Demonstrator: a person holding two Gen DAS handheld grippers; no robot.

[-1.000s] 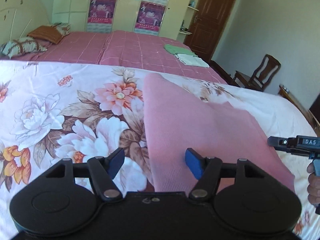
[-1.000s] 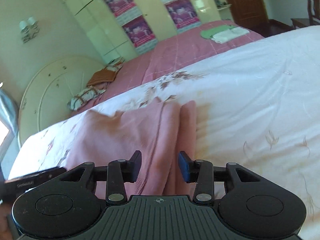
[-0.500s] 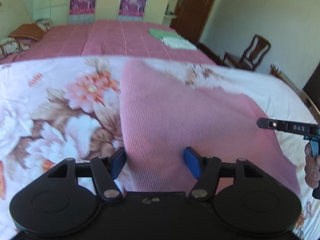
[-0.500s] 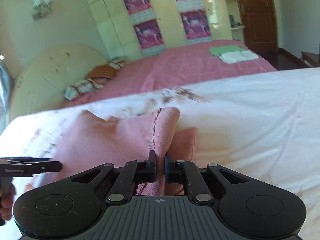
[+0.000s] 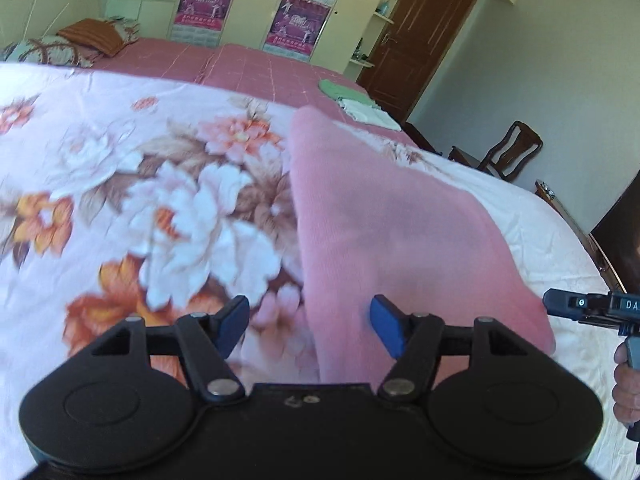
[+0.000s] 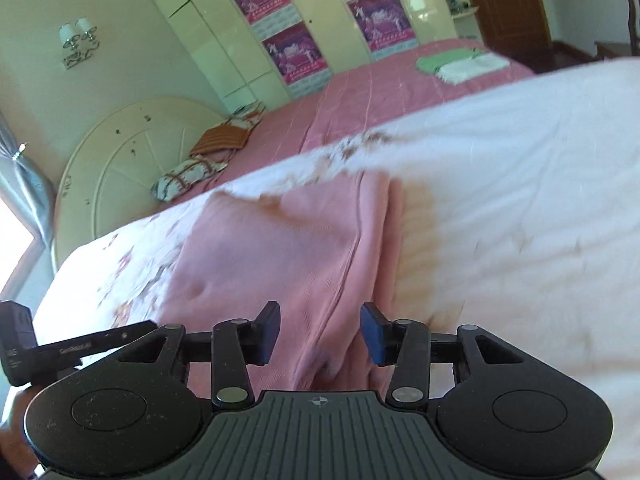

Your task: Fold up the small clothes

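A pink knit garment (image 5: 384, 216) lies folded on the floral white bedspread (image 5: 120, 184). My left gripper (image 5: 310, 330) hovers over its near left edge, jaws apart, gripping nothing. In the right wrist view the same pink garment (image 6: 280, 256) shows a folded seam running along its right side. My right gripper (image 6: 320, 334) stands over the garment's near right edge with its jaws opening; the cloth lies beneath and between the blue pads (image 6: 374, 338), not pinched. The other gripper shows at the edge of each view, and a hand (image 5: 626, 384) holds it at the right.
A second bed with a pink cover (image 5: 248, 68) lies behind, carrying folded green and white clothes (image 5: 356, 102) and pillows (image 5: 80, 38). Wardrobes with posters (image 5: 296, 20), a brown door (image 5: 420, 36) and a wooden chair (image 5: 512, 156) stand beyond. A round headboard (image 6: 120, 160) is at the left.
The right gripper pinched the garment's raised fold half a second ago and has now let it go; the fold lies flat. Both grippers shifted sideways along the garment's near edge.
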